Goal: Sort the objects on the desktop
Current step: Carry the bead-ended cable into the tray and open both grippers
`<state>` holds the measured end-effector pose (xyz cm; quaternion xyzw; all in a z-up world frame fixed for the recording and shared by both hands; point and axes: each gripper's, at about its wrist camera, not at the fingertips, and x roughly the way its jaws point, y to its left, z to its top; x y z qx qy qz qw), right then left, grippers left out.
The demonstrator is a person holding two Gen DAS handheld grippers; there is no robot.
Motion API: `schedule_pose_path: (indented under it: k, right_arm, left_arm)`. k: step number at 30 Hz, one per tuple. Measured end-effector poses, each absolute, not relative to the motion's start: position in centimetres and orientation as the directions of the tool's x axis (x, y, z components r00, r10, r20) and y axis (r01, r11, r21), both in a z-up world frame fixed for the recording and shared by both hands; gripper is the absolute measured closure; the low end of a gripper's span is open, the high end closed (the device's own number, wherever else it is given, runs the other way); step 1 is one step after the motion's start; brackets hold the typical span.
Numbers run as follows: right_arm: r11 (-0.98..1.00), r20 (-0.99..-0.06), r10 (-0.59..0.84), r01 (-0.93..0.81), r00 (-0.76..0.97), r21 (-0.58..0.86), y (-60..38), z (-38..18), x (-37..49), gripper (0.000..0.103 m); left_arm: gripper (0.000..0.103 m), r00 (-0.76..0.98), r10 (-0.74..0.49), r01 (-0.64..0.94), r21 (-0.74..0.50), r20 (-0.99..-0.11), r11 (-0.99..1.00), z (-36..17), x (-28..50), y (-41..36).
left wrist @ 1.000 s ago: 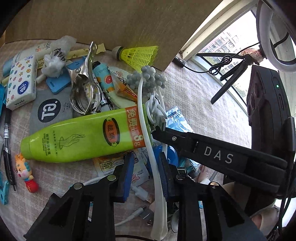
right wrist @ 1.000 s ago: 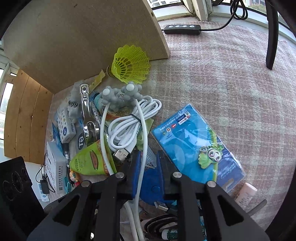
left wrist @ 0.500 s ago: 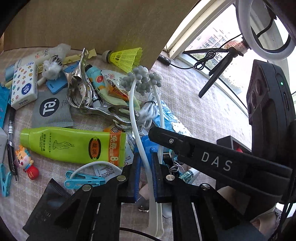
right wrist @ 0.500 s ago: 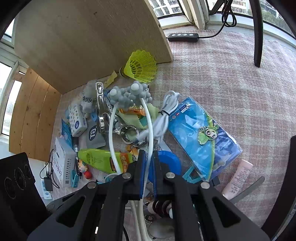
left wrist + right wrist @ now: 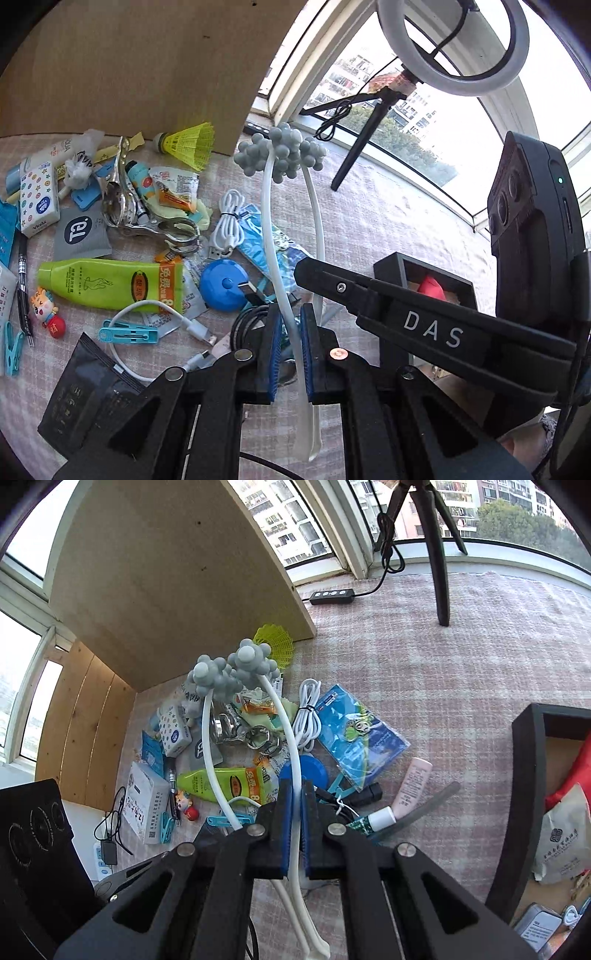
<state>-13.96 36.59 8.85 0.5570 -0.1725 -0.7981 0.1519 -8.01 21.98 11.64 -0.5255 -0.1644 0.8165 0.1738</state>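
- The left gripper [image 5: 287, 334] is clamped on one white arm of the massager [image 5: 273, 229], with its blue pads pressing the arm from both sides.
- The right gripper [image 5: 294, 805] is clamped on the other white arm of the same massager [image 5: 288, 731]; its jaws are nearly together around the thin arm.
- Both grippers have just been closing on these arms.
- The massager is held up in the air above the pile, with its two grey knobbly heads [image 5: 236, 668] at the far end, close to each other.
- Under it, on the checked cloth [image 5: 461, 657], many things lie mixed: a green tube [image 5: 110, 282], a blue round tape [image 5: 223, 284], a coiled white cable [image 5: 229, 229] and a metal clip [image 5: 162, 230].
- A yellow shuttlecock [image 5: 190, 146] lies at the far edge of the pile, just beside the wooden board [image 5: 147, 62].
- A black box [image 5: 546, 805] stands at the right side of the cloth, well apart from the pile, with packets inside.
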Motion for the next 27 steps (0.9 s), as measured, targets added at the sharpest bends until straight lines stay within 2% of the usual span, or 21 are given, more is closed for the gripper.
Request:
schedule_pose_path:
  k: [12,24,25,26,27]
  right_arm:
    - [-0.898,-0.838,-0.307,-0.154,-0.451,0.412,50.0,11.9,-8.1,0.098]
    - [-0.859,-0.844,-0.137,-0.362,-0.518,0.361,61.7,14.1,-1.4,0.098]
    - [-0.864,-0.849,-0.082,-0.387,-0.523,0.322,62.2,14.5,-0.9,0.097]
    - [-0.867,-0.852,-0.019,-0.416,-0.523,0.275,62.7,14.9,-0.5,0.091]
    - [-0.867,-0.857,0.027,-0.439,-0.515,0.236,63.0,15.2,-0.1,0.076]
  left_arm:
    - [0.093,-0.29,0.542,-0.358,-0.436,-0.789,-0.826,14.3,-6.4,35.4]
    - [0.092,-0.225,0.536,-0.591,-0.324,-0.814,-0.739,15.7,-2.6,49.1]
    - [0.083,-0.254,0.514,-0.601,-0.283,-0.819,-0.748,16.1,-2.3,49.7]
    - [0.07,-0.286,0.483,-0.606,-0.234,-0.827,-0.761,16.3,-2.1,50.1]
    - [0.04,-0.311,0.465,-0.607,-0.204,-0.829,-0.768,16.6,-1.9,50.4]
